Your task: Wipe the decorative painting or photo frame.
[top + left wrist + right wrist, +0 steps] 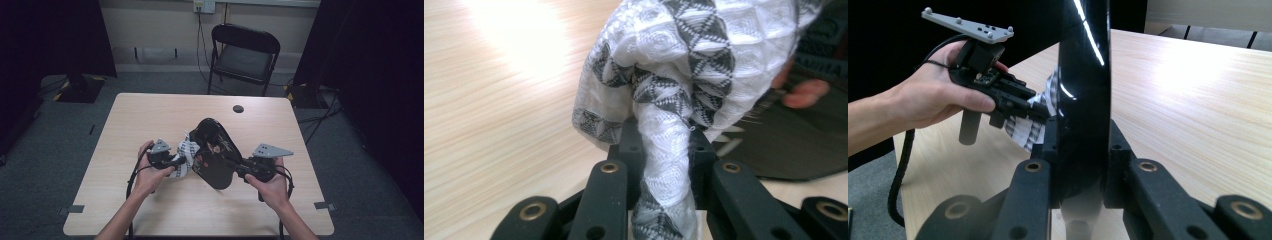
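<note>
A glossy black tray (214,150) with a small painted motif is held tilted up off the wooden table (150,115). My right gripper (232,163) is shut on its near right rim; in the right gripper view the tray (1083,75) stands edge-on between the jaws of that gripper (1082,145). My left gripper (182,161) is shut on a bunched white cloth with black triangles (188,152), which is pressed to the tray's left side. In the left gripper view the cloth (674,75) runs between the jaws of that gripper (665,145). In the right gripper view the left gripper (1040,112) meets the cloth (1023,131).
A small dark round disc (238,108) lies near the table's far edge. A black folding chair (245,50) stands beyond the table. Dark curtains hang on both sides, and cables run over the floor at the right.
</note>
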